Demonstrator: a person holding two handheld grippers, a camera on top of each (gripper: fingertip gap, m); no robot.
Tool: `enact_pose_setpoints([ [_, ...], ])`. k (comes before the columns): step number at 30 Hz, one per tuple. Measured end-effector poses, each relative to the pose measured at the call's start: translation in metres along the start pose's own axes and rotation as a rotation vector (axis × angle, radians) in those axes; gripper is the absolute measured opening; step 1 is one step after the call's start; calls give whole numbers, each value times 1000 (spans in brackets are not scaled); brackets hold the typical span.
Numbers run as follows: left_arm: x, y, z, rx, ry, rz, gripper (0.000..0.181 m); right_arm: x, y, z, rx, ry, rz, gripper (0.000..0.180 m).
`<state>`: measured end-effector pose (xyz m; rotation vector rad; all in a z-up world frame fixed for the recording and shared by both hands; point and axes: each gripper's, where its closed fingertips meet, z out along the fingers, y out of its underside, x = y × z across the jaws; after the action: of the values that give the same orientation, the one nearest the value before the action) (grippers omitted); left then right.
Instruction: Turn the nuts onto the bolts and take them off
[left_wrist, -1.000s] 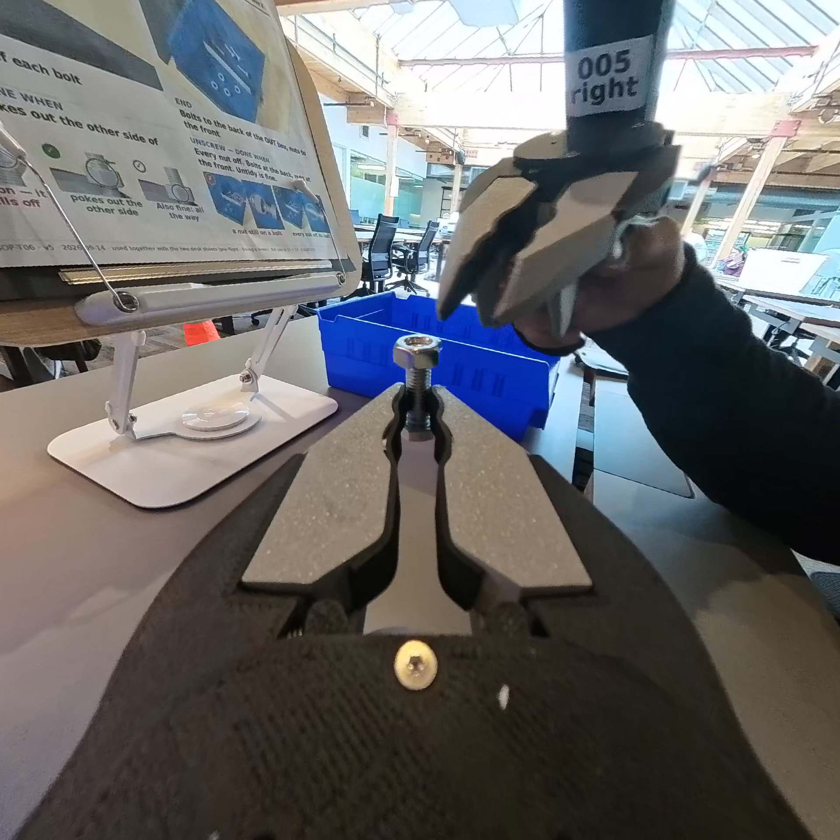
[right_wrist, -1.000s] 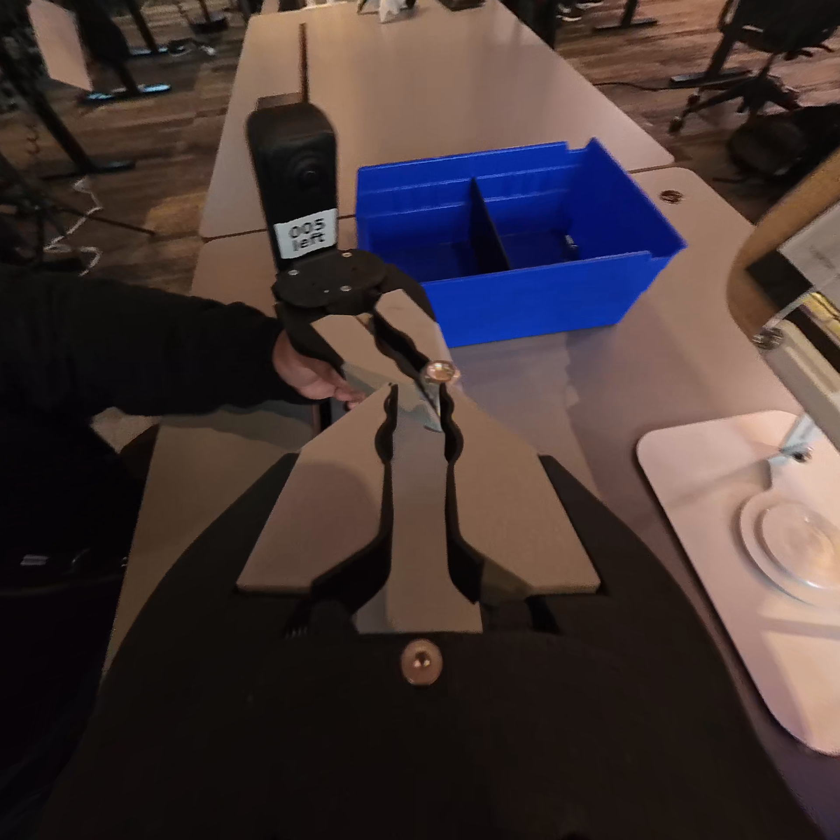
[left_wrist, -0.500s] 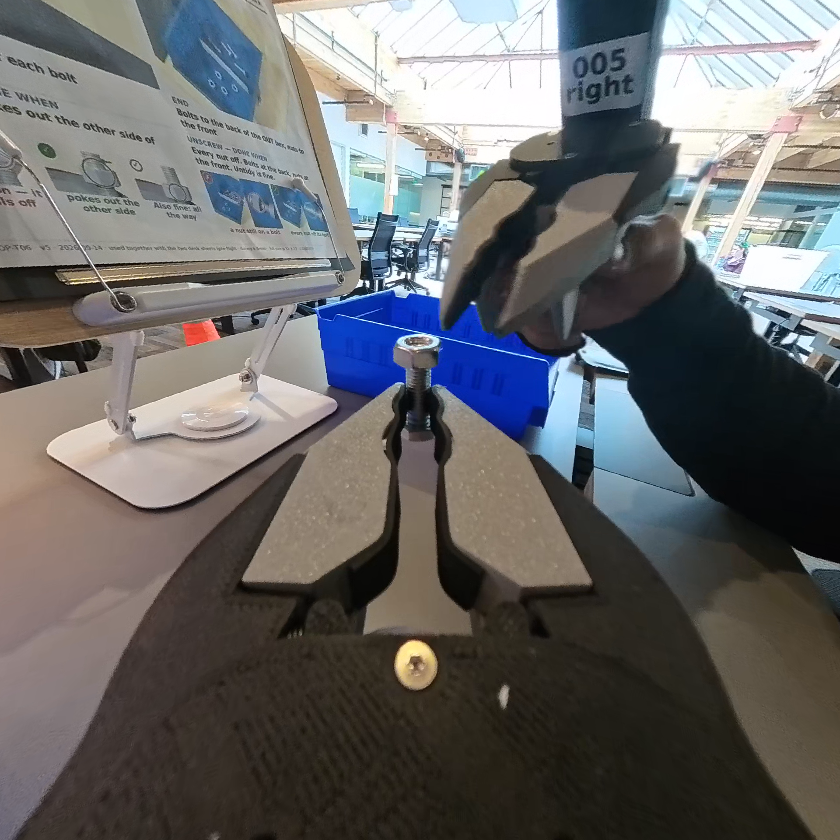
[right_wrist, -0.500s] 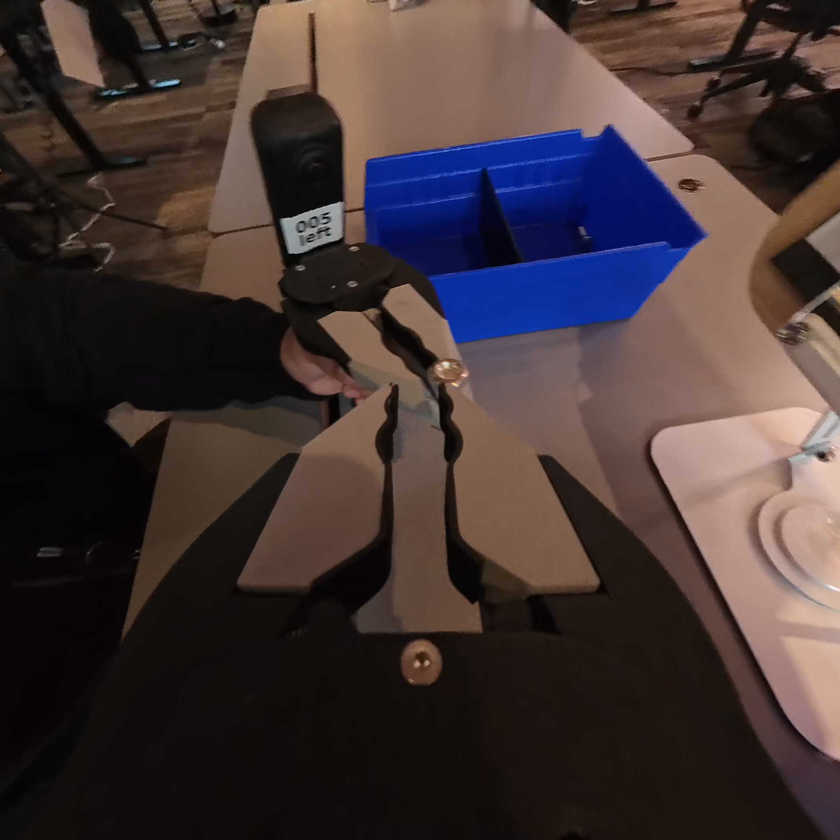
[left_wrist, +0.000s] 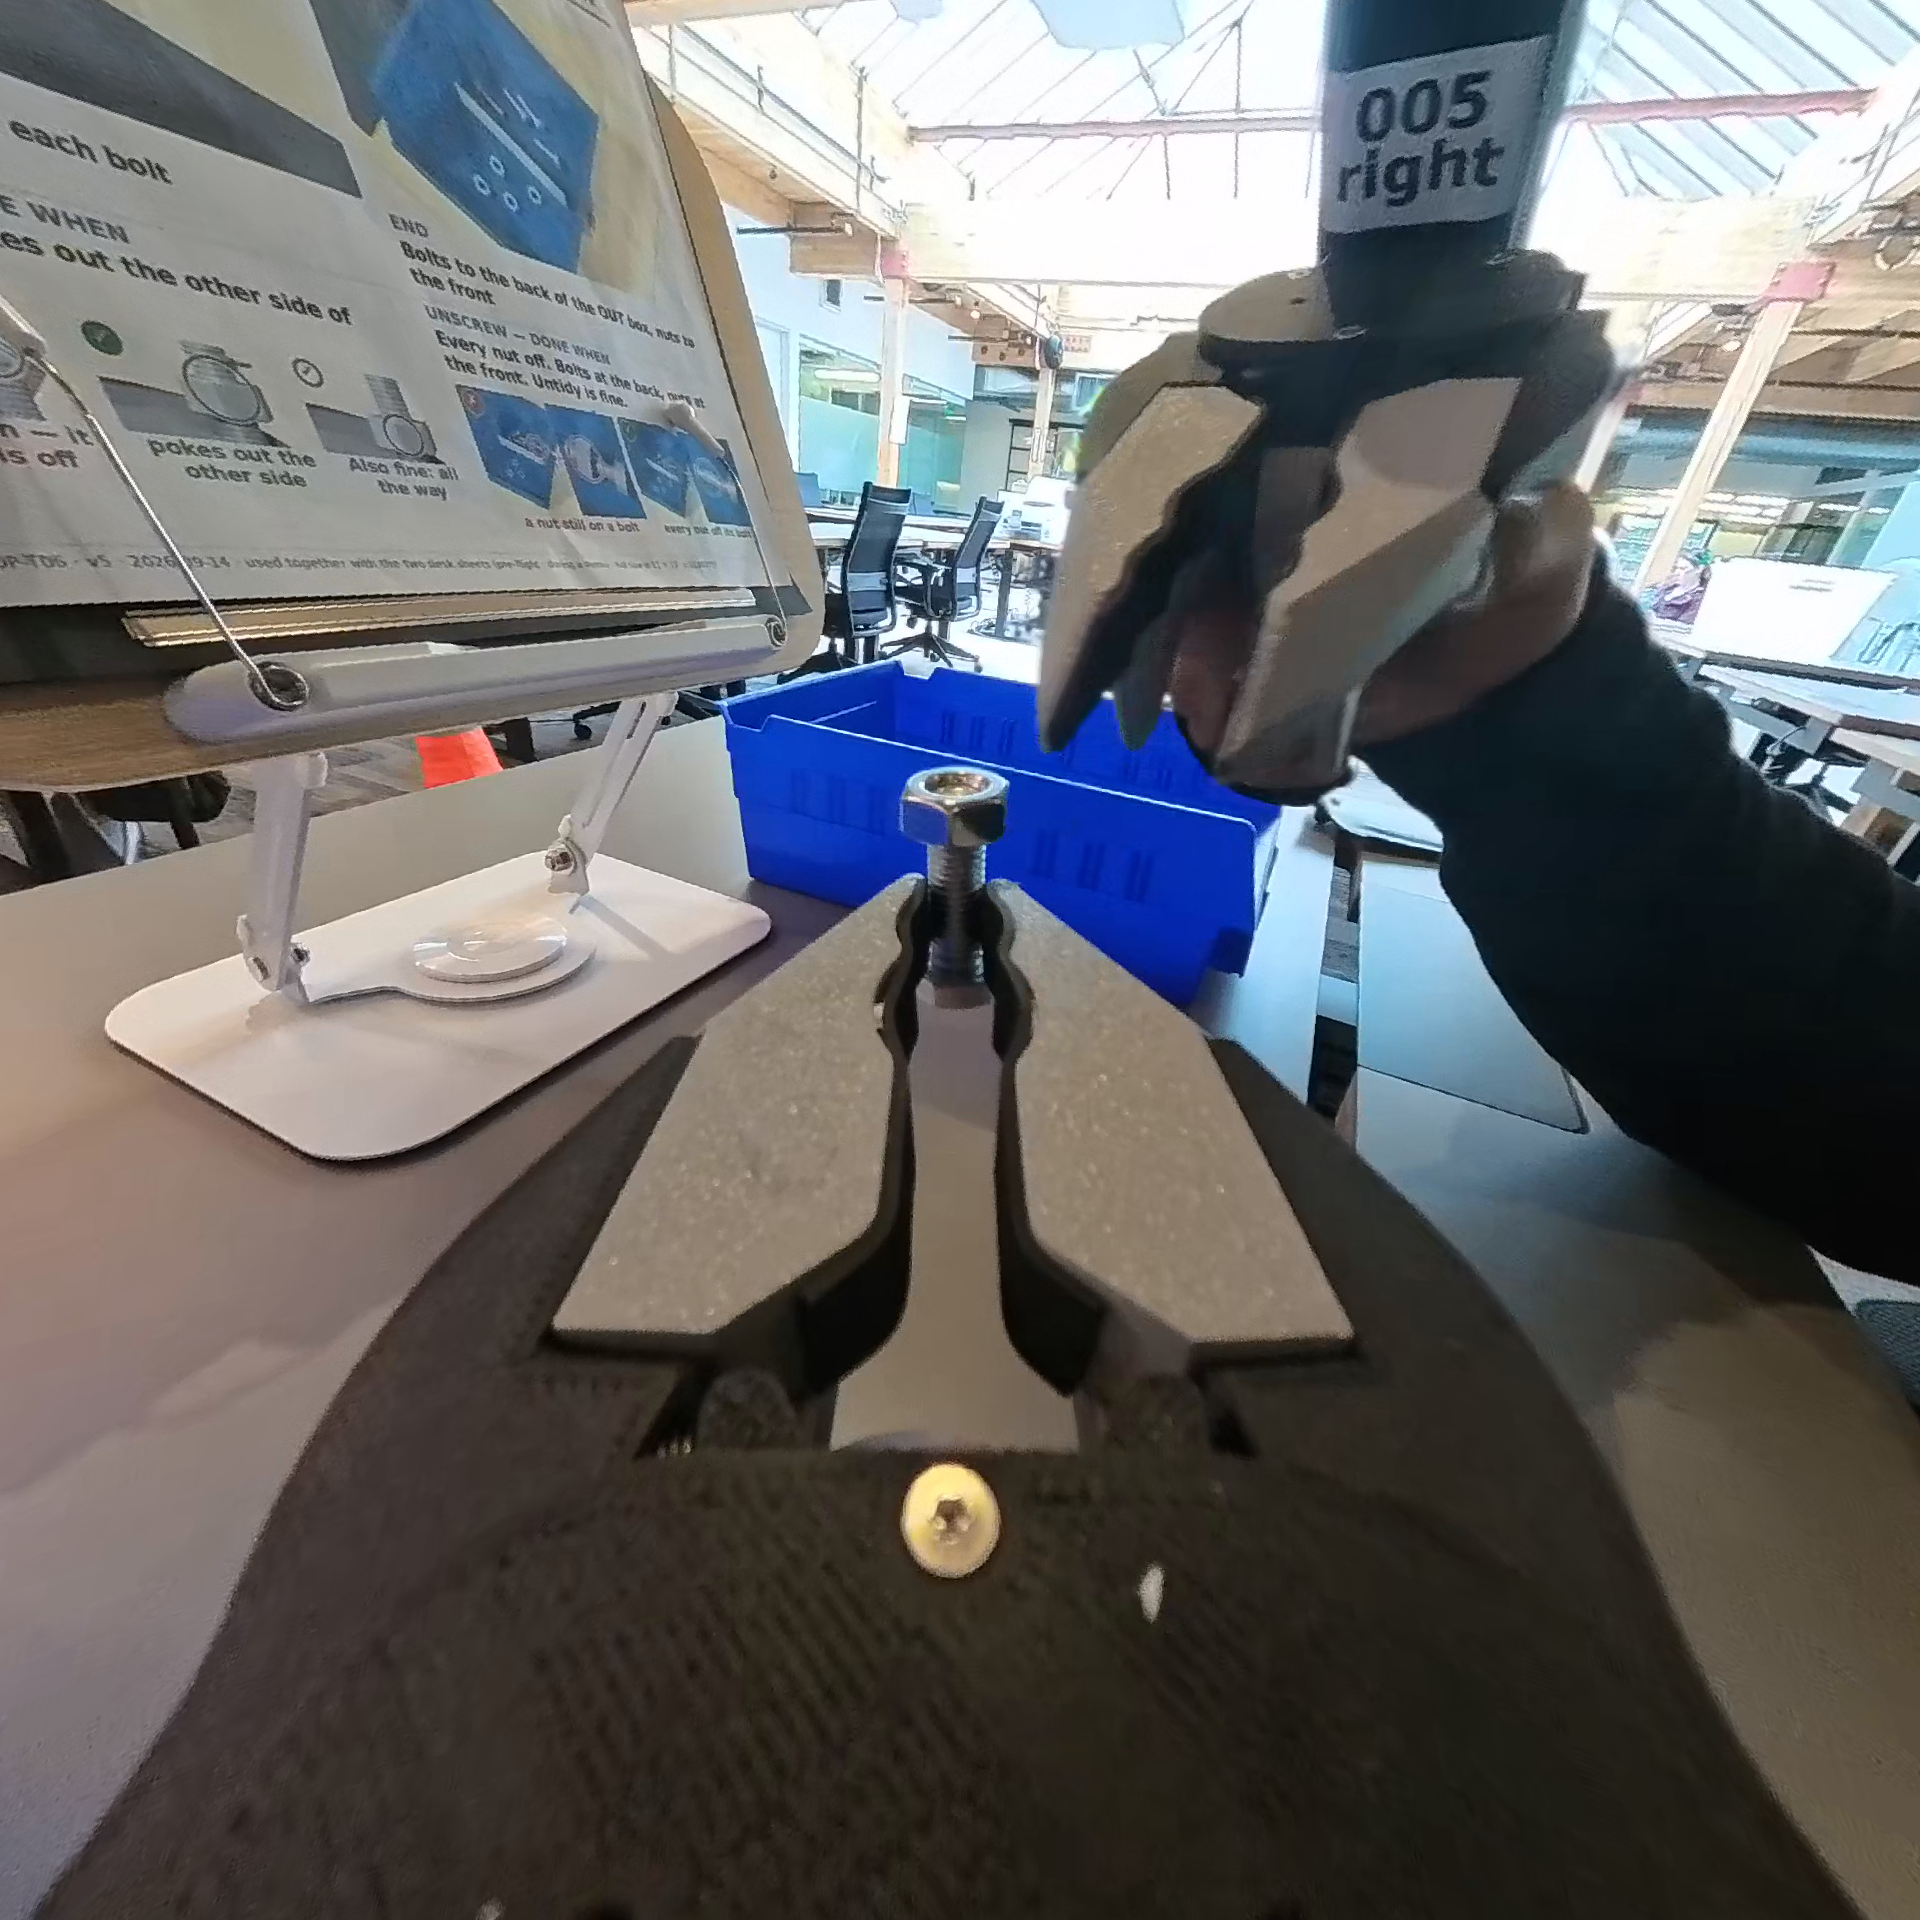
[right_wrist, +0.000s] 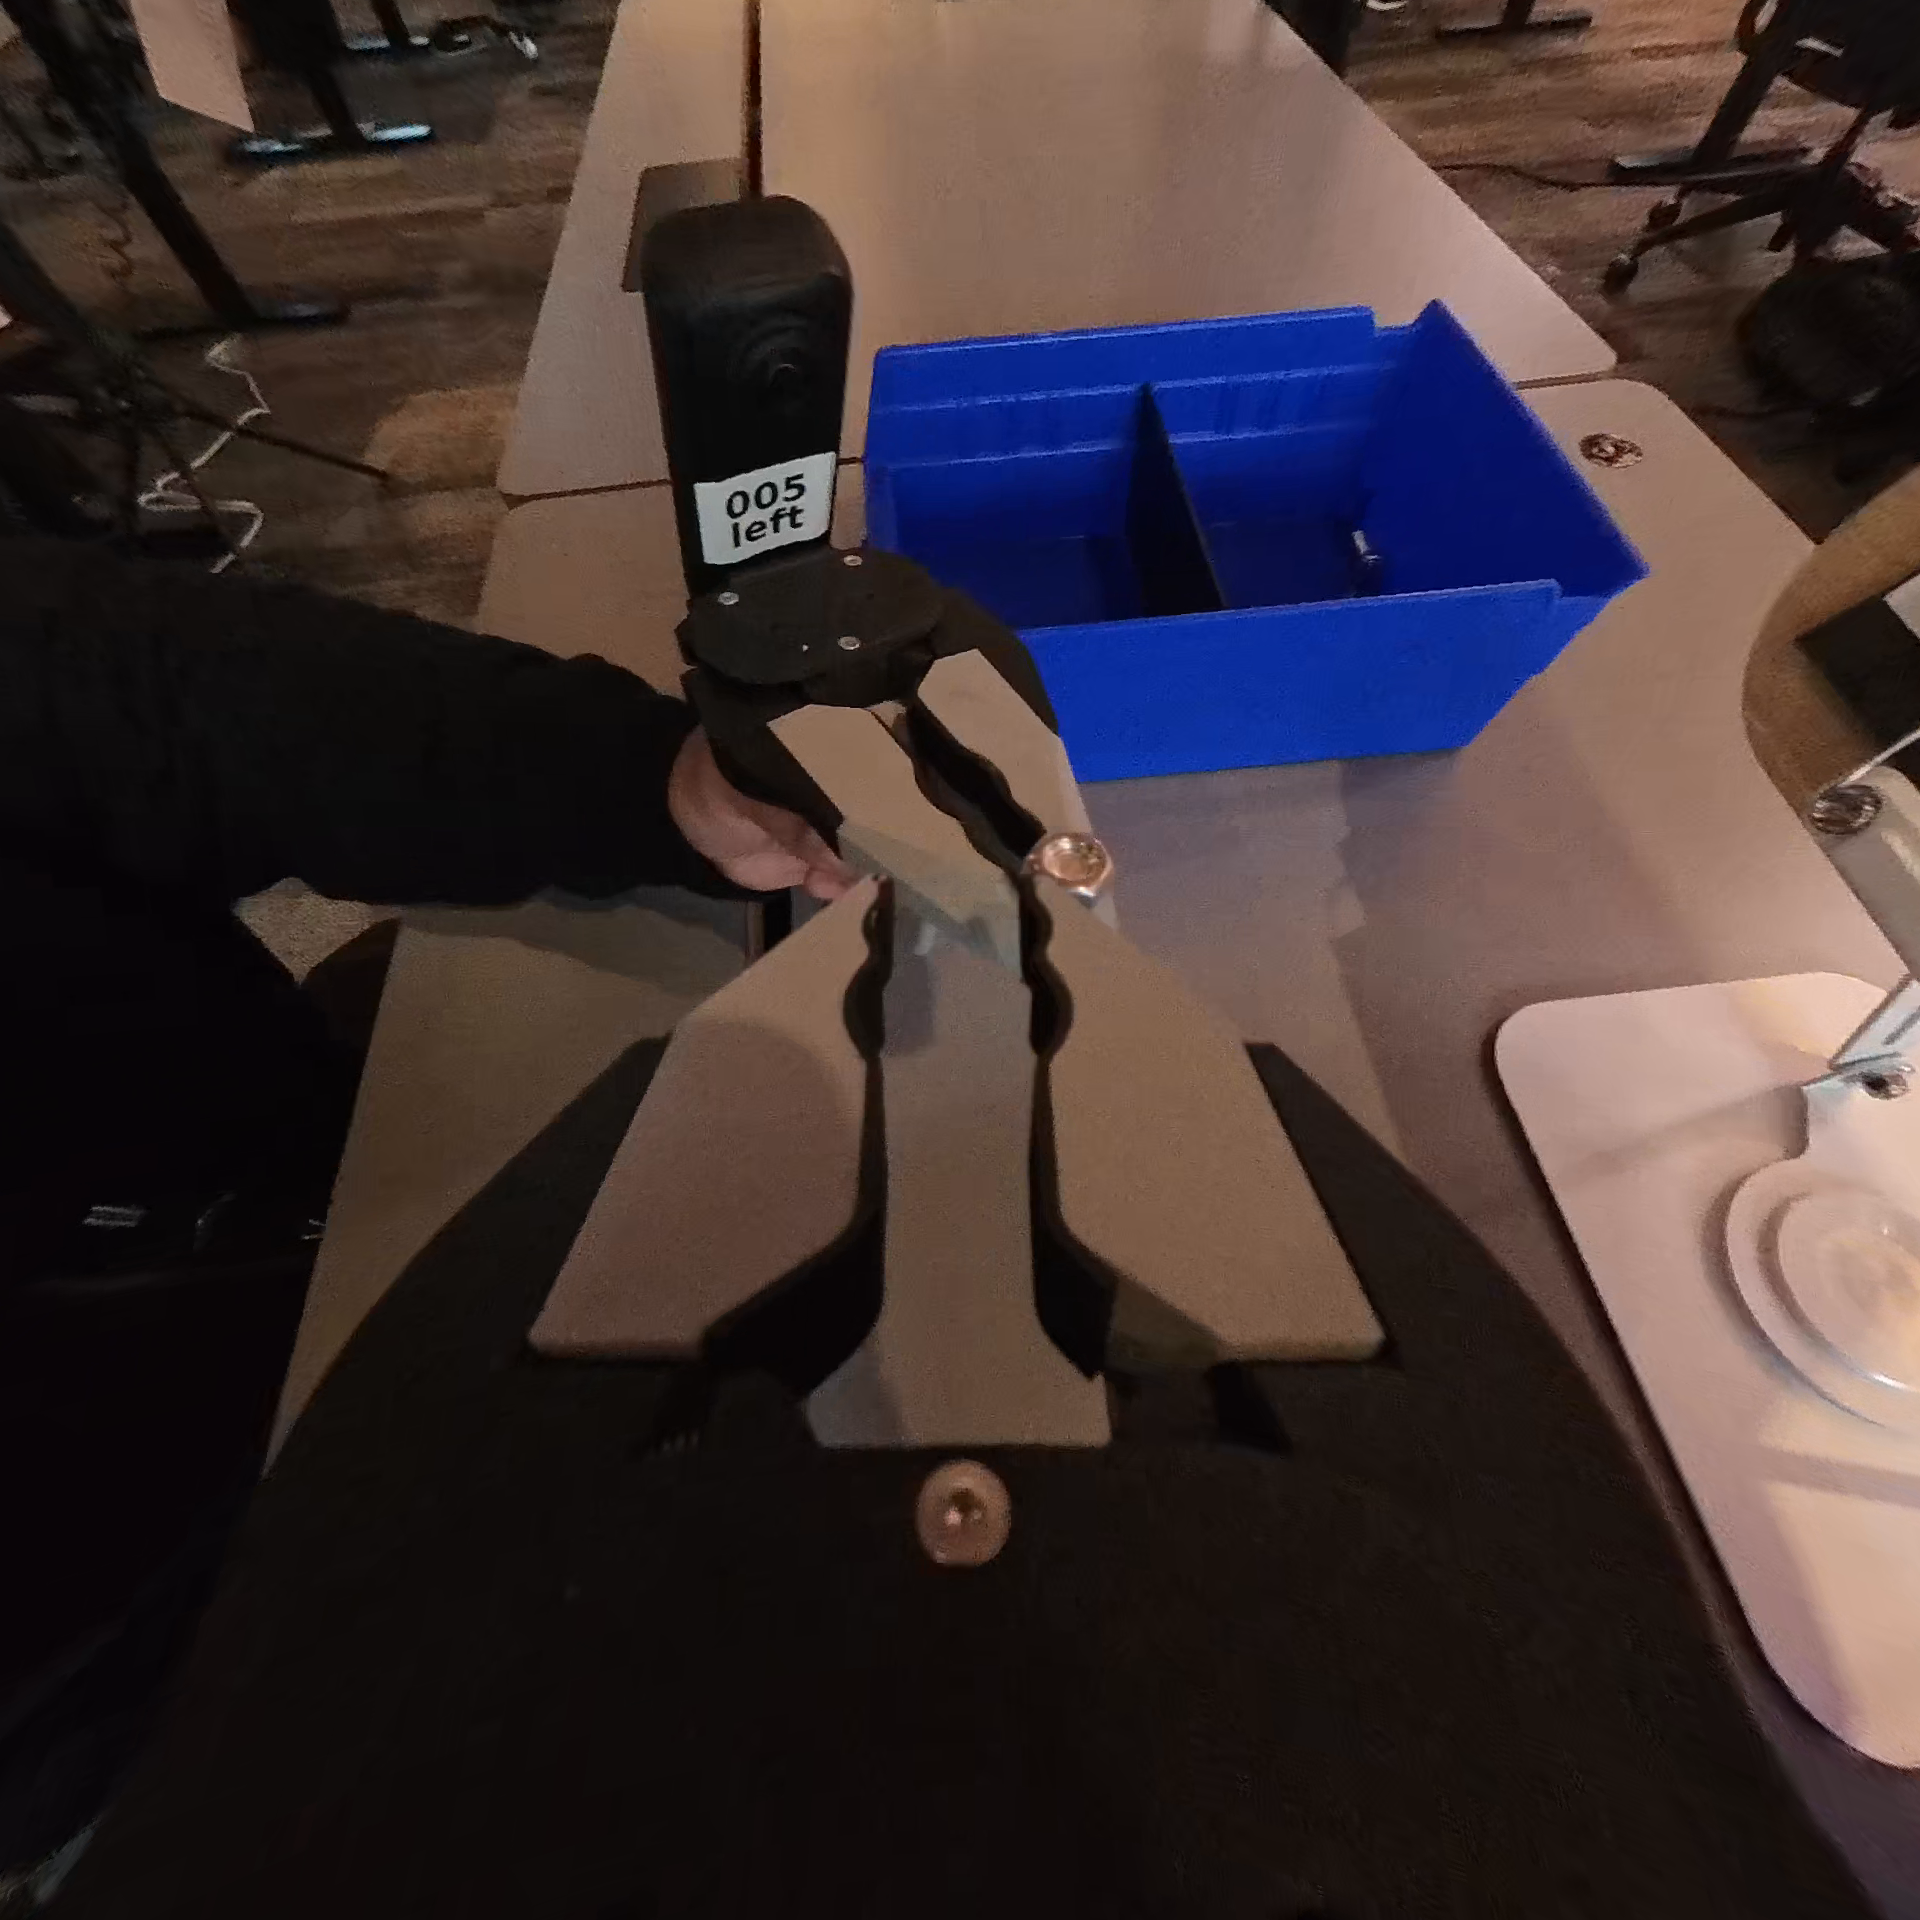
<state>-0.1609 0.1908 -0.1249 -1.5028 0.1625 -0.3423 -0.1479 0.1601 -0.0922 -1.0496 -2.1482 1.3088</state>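
My left gripper (left_wrist: 954, 896) is shut on the threaded shank of a steel bolt (left_wrist: 954, 920) and holds it upright above the table. A hex nut (left_wrist: 953, 808) sits at the bolt's top end and also shows in the right wrist view (right_wrist: 1070, 862). My right gripper (right_wrist: 951, 899) is open and empty. In the left wrist view the right gripper (left_wrist: 1153, 732) points down, just above and to the right of the nut, without touching it.
A blue divided bin (right_wrist: 1299, 675) stands on the grey table behind the grippers, with a small bolt (right_wrist: 1363, 549) in one compartment. A white document stand (left_wrist: 416, 997) with an instruction sheet stands beside it. A person's dark sleeves hold both grippers. My right fingertips sit around 5 cm from my left ones.
My right gripper has drifted slightly sideways, so the nut now lies just off its fingertips. The left gripper and bolt have stayed still.
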Motion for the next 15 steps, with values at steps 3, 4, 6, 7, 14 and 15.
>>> enact_pose_setpoints([
  [3, 0, -1, 0, 2, 1, 0, 6, 22, 3, -1, -8, 99, 49, 21],
  [4, 0, 0, 0, 1, 1, -1, 7, 25, 5, 0, -13, 119, 61, 25],
  [6, 1, 0, 0, -2, 4, -1, 7, 21, 5, 7, -16, 97, 56, 29],
  [7, 1, 1, 1, -3, 8, 0, 6, 21, 6, 8, -16, 89, 42, 29],
  [14, -2, -1, -1, 0, -8, -6, 6, -24, 7, 8, -53, -131, -5, 0],
  [15, -2, -1, -1, 5, -2, -12, 7, -21, 9, 4, -50, -141, -2, 0],
])
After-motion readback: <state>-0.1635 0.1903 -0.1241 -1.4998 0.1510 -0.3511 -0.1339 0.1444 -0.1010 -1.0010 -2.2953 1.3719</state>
